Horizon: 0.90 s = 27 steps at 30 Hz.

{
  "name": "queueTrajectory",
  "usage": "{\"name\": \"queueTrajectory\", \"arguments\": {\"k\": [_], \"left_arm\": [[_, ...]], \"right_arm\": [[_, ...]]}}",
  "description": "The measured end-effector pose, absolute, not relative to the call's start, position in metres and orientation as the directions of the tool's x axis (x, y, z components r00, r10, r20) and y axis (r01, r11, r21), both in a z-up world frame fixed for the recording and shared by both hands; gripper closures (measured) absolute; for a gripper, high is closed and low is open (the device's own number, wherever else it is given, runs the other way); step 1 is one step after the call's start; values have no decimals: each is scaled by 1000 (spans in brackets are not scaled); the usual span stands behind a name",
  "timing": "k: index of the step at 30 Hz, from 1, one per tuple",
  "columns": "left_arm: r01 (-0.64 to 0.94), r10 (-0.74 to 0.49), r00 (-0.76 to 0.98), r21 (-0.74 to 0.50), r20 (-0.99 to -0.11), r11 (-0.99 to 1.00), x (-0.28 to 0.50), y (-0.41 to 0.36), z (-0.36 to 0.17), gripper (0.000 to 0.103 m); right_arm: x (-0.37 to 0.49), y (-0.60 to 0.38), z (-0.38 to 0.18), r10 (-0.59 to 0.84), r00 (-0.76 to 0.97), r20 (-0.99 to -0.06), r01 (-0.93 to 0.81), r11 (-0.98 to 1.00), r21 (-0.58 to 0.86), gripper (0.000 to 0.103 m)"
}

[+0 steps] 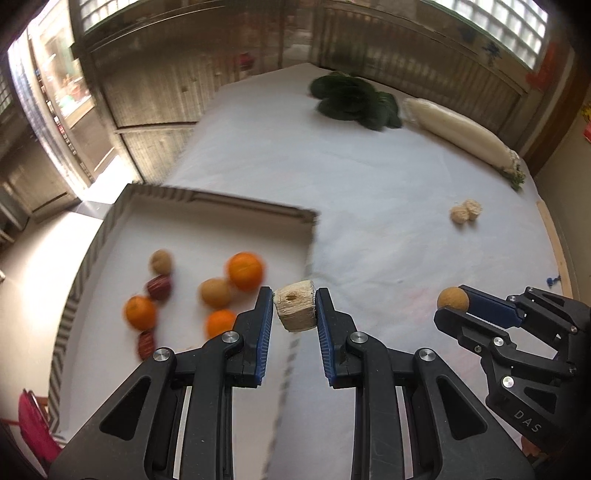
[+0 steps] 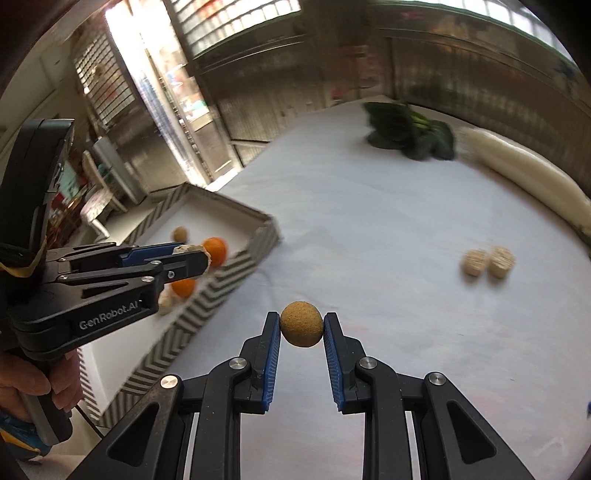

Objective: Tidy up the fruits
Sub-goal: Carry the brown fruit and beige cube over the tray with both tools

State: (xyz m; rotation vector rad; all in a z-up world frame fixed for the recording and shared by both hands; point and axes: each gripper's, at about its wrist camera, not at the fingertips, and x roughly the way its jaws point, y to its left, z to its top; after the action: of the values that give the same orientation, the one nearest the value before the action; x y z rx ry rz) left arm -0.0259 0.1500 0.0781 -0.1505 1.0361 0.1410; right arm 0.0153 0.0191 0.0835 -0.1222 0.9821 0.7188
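Left wrist view: left gripper point(image 1: 294, 308) is clamped on a pale cut chunk point(image 1: 295, 309), held over the near corner of the chevron-walled tray point(image 1: 221, 201) w/ oranges point(image 1: 245, 270) inside. Right gripper point(image 2: 301, 329) is clamped on a small tan ball-shaped fruit point(image 2: 301, 324) above the counter point(image 2: 369, 221), beside the tray wall. Risk judged: the round fruit could slip from the pads, or the wall be clipped on entry. Open room is left mid-counter; two pale chunks point(image 2: 487, 261) lie well apart

wooden panelled walls point(image 1: 155, 92), bright windows point(image 1: 509, 22)
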Motion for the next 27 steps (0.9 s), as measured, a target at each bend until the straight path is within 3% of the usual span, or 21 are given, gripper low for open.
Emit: {"name": "queueTrajectory", "arguments": {"k": [27], "left_arm": [[-347, 116, 416, -39, -902, 937, -96, 249, 46, 80]], "right_arm": [[-29, 153, 57, 513, 189, -837, -765, 612, 202, 80]]}}
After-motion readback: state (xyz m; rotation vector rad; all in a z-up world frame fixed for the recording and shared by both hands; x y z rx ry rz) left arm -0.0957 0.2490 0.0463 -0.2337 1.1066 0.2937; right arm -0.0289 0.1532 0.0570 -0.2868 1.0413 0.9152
